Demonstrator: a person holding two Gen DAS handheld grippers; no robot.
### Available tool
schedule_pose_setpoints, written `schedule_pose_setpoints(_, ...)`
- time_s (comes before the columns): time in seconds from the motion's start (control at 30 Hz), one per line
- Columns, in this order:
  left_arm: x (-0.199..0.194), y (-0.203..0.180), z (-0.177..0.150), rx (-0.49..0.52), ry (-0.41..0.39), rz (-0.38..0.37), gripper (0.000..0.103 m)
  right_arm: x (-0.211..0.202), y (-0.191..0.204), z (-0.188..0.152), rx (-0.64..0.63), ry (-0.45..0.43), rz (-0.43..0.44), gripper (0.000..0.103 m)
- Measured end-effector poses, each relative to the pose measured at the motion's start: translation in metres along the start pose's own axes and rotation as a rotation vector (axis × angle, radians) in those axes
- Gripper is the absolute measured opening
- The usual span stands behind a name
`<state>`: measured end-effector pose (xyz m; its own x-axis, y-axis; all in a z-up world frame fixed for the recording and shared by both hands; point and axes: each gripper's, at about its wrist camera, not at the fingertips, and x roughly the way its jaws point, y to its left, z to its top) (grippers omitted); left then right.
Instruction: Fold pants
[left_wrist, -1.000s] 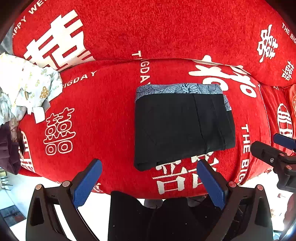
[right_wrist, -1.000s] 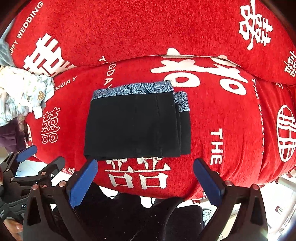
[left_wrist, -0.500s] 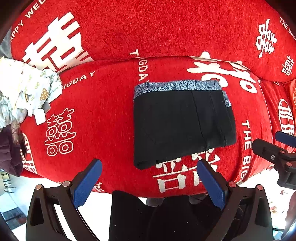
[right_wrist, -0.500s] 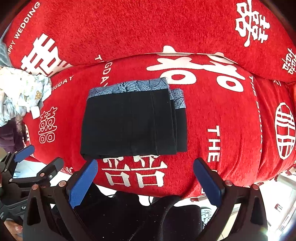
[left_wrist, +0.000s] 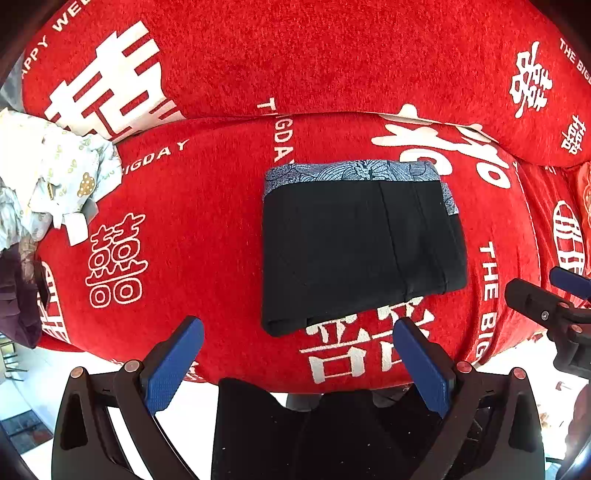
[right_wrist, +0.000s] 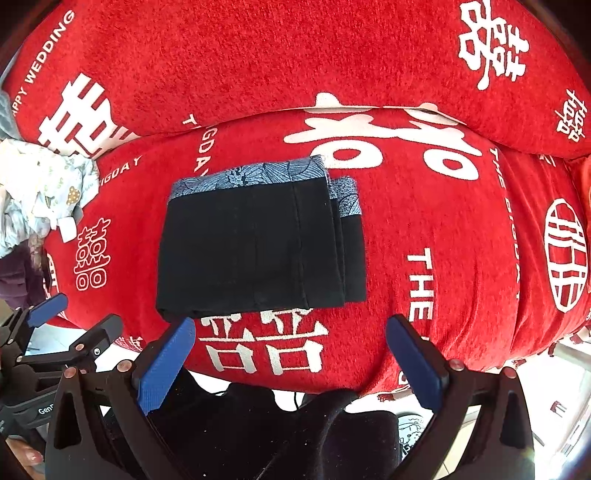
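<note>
Pants are laid folded on the red cushion, just beyond both tools; left tool and right tool are held spread, grasping nothing.

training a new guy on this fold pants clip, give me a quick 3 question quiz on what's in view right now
1. True or false: the left gripper is shut on the black pants.
2. Multiple choice: where is the grey patterned waistband of the pants? A) along the edge far from the cameras B) along the edge nearest the fingers C) tucked fully out of sight
3. Fill in: the pants lie folded on a ____ cushion printed with white characters.

Key
1. False: both the left gripper and the right gripper are open and hold nothing, short of the pants.
2. A
3. red
</note>
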<state>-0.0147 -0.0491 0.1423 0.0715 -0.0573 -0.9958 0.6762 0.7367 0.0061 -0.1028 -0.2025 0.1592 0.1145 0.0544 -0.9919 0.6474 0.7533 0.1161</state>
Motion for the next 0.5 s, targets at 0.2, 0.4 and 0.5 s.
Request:
schedule_pose_setpoints(0.2,-0.0002,-0.0021,0.0000,-0.007,-0.003,0.005,0.103,-0.0001,0.0004,-0.0010,0.003,-0.001,0.000,0.103)
schedule_pose_setpoints(0.4,0.0008,-0.0001,0.0000,-0.012,0.001,0.010,0.103,0.0000,0.0006,-0.0011,-0.004,0.000,-0.005,0.103)
schedule_pose_setpoints(0.5,0.0012,-0.0002,-0.0005,-0.008,-0.001,0.020,0.103,-0.0003,-0.0014,0.0011,-0.014,-0.001,-0.009,0.103)
